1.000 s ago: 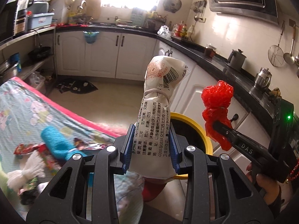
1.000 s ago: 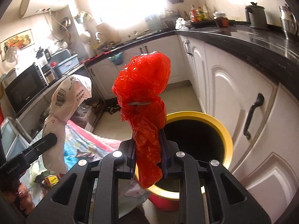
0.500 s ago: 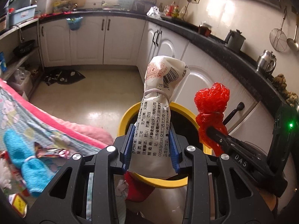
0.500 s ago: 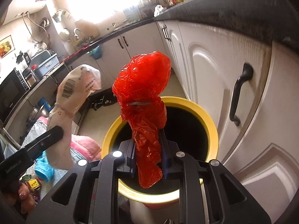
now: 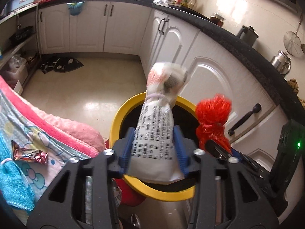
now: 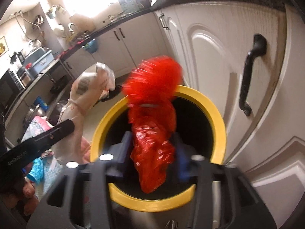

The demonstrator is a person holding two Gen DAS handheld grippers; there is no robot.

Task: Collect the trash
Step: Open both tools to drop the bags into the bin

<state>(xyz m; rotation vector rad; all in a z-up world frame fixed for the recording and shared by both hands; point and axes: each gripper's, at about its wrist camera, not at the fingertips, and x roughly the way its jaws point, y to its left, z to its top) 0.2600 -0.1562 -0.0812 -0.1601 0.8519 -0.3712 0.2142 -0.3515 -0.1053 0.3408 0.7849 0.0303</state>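
A yellow-rimmed bin (image 5: pixel 118 118) (image 6: pixel 219 118) with a dark inside stands on the floor by the white cabinets. My left gripper (image 5: pixel 154 147) holds a tied white printed bag (image 5: pixel 156 133) (image 6: pixel 83 95) over the bin's mouth; its jaws look spread a little wider than before. My right gripper (image 6: pixel 152 148) has its jaws spread apart, and the tied red plastic bag (image 6: pixel 152 118) (image 5: pixel 213 118) hangs blurred between them over the bin, touching neither pad clearly.
A table with a cartoon cloth and pink edge (image 5: pixel 57 126) is at the left, with a candy wrapper (image 5: pixel 28 153) and a blue cloth (image 5: pixel 13 181) on it. White cabinet doors with black handles (image 6: pixel 249 72) stand right behind the bin. A dark mat (image 5: pixel 61 65) lies on the floor.
Both grippers have tilted down and moved closer over the bin. The right jaws have opened and the red bag is blurred with motion. The left jaws have widened slightly.
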